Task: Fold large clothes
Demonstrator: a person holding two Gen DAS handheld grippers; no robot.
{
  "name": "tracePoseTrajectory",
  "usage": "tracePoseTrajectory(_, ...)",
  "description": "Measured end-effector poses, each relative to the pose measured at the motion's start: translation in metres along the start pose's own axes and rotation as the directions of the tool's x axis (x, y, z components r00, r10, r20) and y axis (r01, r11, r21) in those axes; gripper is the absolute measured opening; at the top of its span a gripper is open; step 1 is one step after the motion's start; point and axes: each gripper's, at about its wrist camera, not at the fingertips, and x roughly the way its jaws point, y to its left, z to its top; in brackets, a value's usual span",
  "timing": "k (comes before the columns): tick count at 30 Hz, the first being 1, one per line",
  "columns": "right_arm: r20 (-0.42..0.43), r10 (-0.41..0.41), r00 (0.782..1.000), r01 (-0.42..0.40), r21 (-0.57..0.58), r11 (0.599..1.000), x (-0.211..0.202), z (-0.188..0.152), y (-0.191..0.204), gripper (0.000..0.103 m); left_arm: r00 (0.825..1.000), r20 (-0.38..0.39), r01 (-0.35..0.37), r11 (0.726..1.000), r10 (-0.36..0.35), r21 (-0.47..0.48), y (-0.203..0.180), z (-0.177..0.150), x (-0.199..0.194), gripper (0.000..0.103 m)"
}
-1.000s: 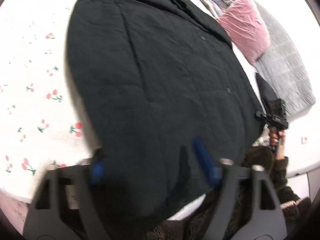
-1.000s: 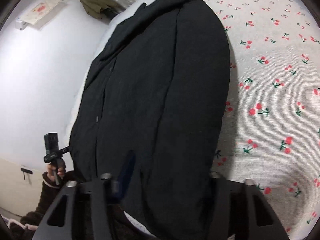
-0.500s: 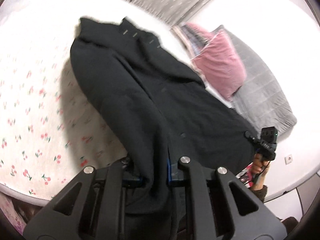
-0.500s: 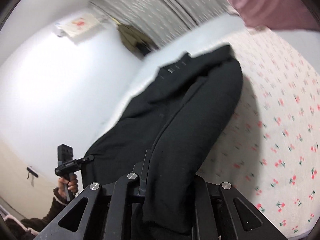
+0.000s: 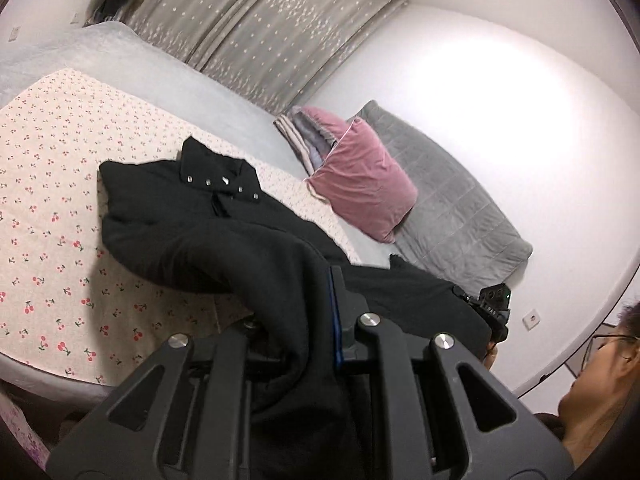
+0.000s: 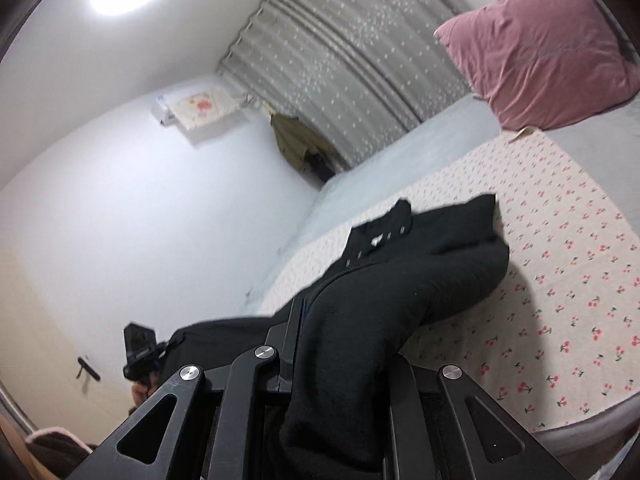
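Note:
A large black coat (image 5: 200, 236) lies on the cherry-print sheet (image 5: 48, 240), its snap-studded collar at the far end. Its near hem is lifted off the bed. My left gripper (image 5: 298, 320) is shut on one bottom corner of the coat, with the cloth bunched between its fingers. In the right wrist view the same black coat (image 6: 420, 276) rises from the bed to my right gripper (image 6: 340, 344), which is shut on the other bottom corner. Each view shows the other gripper at the far end of the raised hem, held in a hand.
A pink cushion (image 5: 360, 184), a folded grey quilt (image 5: 448, 200) and a striped folded cloth lie at the head of the bed. Grey curtains (image 5: 260, 40) hang behind. A person's head shows at the lower right of the left wrist view. White walls surround the bed.
Both grippers went from open over the coat's hem to shut on it. They rose and tilted up, lifting the hem off the bed, so the room's walls and curtains came into view.

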Motion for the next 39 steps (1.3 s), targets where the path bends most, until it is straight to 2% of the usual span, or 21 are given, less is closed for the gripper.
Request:
tracePoseTrajectory(4,0.009,-0.036,0.999,0.036,0.021,0.999,0.019,0.017,-0.012,0.014,0.999,0.015,-0.039,0.998,0.04,-0.053,0.025,0.011,0.02,0.017)
tracePoseTrajectory(8,0.011,-0.103,0.995,0.102,0.06,0.993,0.068,0.049,-0.029,0.014,0.994,0.044,-0.098,0.988,0.104,-0.117,0.062,0.036,0.05,0.018)
tracePoseTrajectory(10,0.025,-0.159,0.987,0.157,0.06,0.986,0.093,0.064,-0.035,0.014,0.984,0.077,-0.151,0.98,0.162,-0.13,0.079,0.054,0.071,0.018)
tracePoseTrajectory(13,0.04,-0.271,0.962,0.269,0.056,0.962,0.134,0.086,-0.046,0.014,0.972,0.103,-0.191,0.965,0.211,-0.181,0.109,0.073,0.108,0.019)
tracePoseTrajectory(15,0.022,-0.312,0.95,0.31,0.067,0.948,0.166,0.095,-0.062,0.014,0.955,0.092,-0.263,0.95,0.281,-0.17,0.126,0.081,0.139,0.02)
tracePoseTrajectory(18,-0.022,-0.361,0.932,0.362,0.074,0.929,0.205,0.091,-0.092,0.014,0.924,0.051,-0.372,0.921,0.38,-0.115,0.149,0.079,0.18,0.022)
tracePoseTrajectory(19,-0.046,-0.392,0.919,0.394,0.068,0.917,0.216,0.085,-0.103,0.016,0.908,0.031,-0.414,0.905,0.418,-0.093,0.161,0.074,0.195,0.022)
tracePoseTrajectory(21,-0.106,-0.499,0.86,0.503,0.02,0.864,0.24,0.073,-0.122,0.019,0.877,-0.029,-0.48,0.875,0.479,-0.068,0.182,0.066,0.216,0.025)
tracePoseTrajectory(23,-0.156,-0.594,0.789,0.591,-0.069,0.803,0.262,0.065,-0.135,0.022,0.873,-0.063,-0.487,0.871,0.484,-0.063,0.195,0.067,0.226,0.026)
tracePoseTrajectory(25,-0.157,-0.621,0.768,0.611,-0.11,0.784,0.272,0.062,-0.145,0.028,0.88,-0.065,-0.475,0.876,0.471,-0.08,0.203,0.07,0.229,0.026)
tracePoseTrajectory(27,-0.181,-0.637,0.749,0.627,-0.114,0.77,0.287,0.06,-0.162,0.032,0.879,-0.069,-0.476,0.875,0.471,-0.093,0.208,0.069,0.232,0.027)
tracePoseTrajectory(29,-0.203,-0.641,0.741,0.637,-0.092,0.765,0.297,0.058,-0.176,0.038,0.874,-0.074,-0.486,0.869,0.481,-0.091,0.208,0.069,0.233,0.027)
tracePoseTrajectory(31,-0.201,-0.639,0.743,0.636,-0.087,0.767,0.296,0.055,-0.176,0.043,0.871,-0.074,-0.491,0.867,0.486,-0.086,0.199,0.069,0.229,0.028)
tracePoseTrajectory(34,-0.203,-0.635,0.746,0.623,-0.127,0.772,0.292,0.057,-0.165,0.049,0.866,-0.077,-0.499,0.865,0.495,-0.05,0.187,0.066,0.221,0.039)
tracePoseTrajectory(36,-0.226,-0.588,0.777,0.575,-0.127,0.808,0.279,0.059,-0.156,0.053,0.87,-0.065,-0.49,0.872,0.488,-0.016,0.174,0.064,0.207,0.06)
tracePoseTrajectory(38,-0.226,-0.532,0.816,0.52,-0.117,0.846,0.261,0.06,-0.148,0.061,0.859,-0.031,-0.51,0.86,0.511,0.011,0.165,0.061,0.192,0.075)
tracePoseTrajectory(39,-0.215,-0.52,0.827,0.508,-0.115,0.854,0.253,0.06,-0.143,0.065,0.855,-0.003,-0.518,0.855,0.518,0.029,0.158,0.059,0.179,0.076)
